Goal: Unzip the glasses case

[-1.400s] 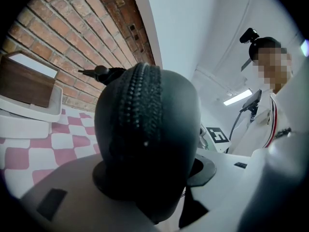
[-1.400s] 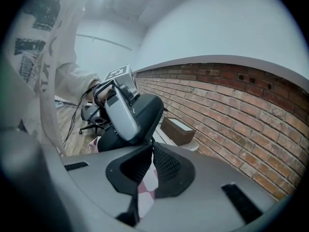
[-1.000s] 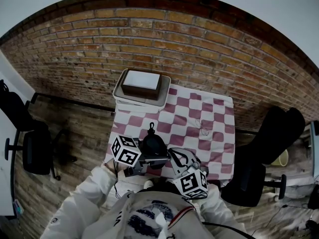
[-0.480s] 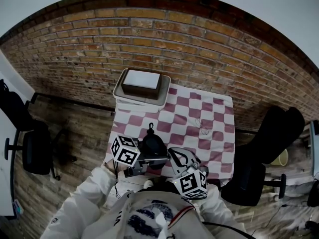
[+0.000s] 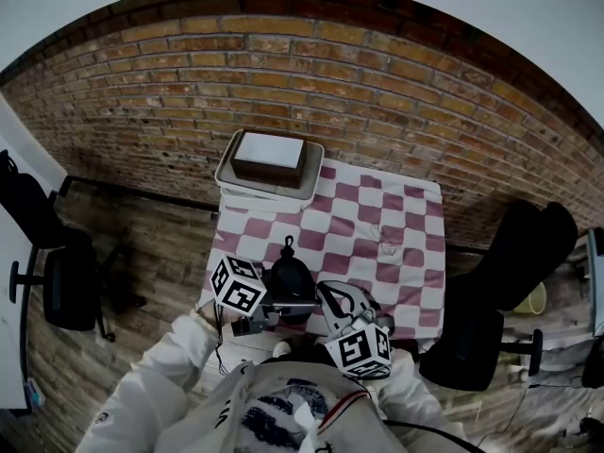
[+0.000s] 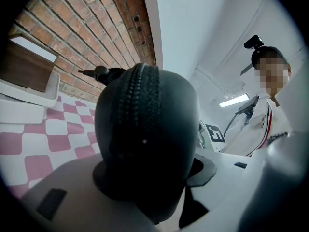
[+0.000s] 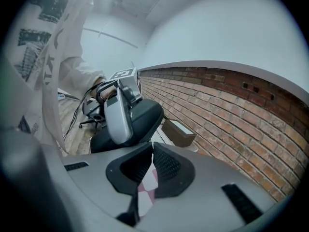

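The black oval glasses case [image 5: 290,274] is held up over the near edge of the checked table, its carry loop [image 5: 287,244] pointing away from me. My left gripper [image 5: 300,301] comes in from the left and is shut on the case. In the left gripper view the case [image 6: 145,129] fills the middle, zipper teeth [image 6: 137,95] running over its top, with the left gripper [image 6: 153,170] clamped round its lower part. My right gripper [image 5: 327,291] sits just right of the case. In its own view the right gripper [image 7: 152,151] is shut, with nothing visible between the pads, and the case [image 7: 145,117] lies just ahead.
A cream tray [image 5: 226,170] with a brown white-topped box [image 5: 270,157] stands at the table's far left corner, against the brick wall. The pink-and-white checked cloth [image 5: 377,220] covers the table. Black office chairs stand at the left [image 5: 66,286] and right [image 5: 514,262].
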A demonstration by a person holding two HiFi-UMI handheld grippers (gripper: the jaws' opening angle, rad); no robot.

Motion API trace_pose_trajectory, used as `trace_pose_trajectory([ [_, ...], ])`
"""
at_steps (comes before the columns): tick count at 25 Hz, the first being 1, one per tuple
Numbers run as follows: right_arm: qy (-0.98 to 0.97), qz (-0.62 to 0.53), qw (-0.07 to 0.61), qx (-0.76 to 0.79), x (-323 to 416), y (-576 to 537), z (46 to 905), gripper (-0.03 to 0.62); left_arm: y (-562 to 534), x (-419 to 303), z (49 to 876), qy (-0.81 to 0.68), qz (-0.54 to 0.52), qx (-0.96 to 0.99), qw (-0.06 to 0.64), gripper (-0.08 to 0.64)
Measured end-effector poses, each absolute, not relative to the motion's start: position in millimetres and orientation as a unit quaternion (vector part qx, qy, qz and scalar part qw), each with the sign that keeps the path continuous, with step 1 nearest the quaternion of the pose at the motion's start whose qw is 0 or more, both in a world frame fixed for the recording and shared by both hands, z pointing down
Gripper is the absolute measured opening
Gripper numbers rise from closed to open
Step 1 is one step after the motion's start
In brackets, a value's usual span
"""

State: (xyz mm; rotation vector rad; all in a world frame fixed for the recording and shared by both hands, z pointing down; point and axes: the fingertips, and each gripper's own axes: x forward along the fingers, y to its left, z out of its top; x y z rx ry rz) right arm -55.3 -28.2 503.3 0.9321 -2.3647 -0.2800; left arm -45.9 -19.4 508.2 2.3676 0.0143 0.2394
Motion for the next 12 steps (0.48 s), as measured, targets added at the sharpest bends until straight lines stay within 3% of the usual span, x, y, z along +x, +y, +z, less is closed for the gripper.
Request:
trace_pose_trajectory([
  [8, -0.888, -0.103, 0.279, 0.350, -57, -33, 493, 0.017, 1, -41, 528, 0.028, 0.181, 0.926, 0.330, 0.253],
  [12, -0.889, -0.100, 0.272, 0.355, -55, -37, 489, 0.017, 0, -36, 526, 0.025, 0.163, 0.925, 0.342, 0.253],
])
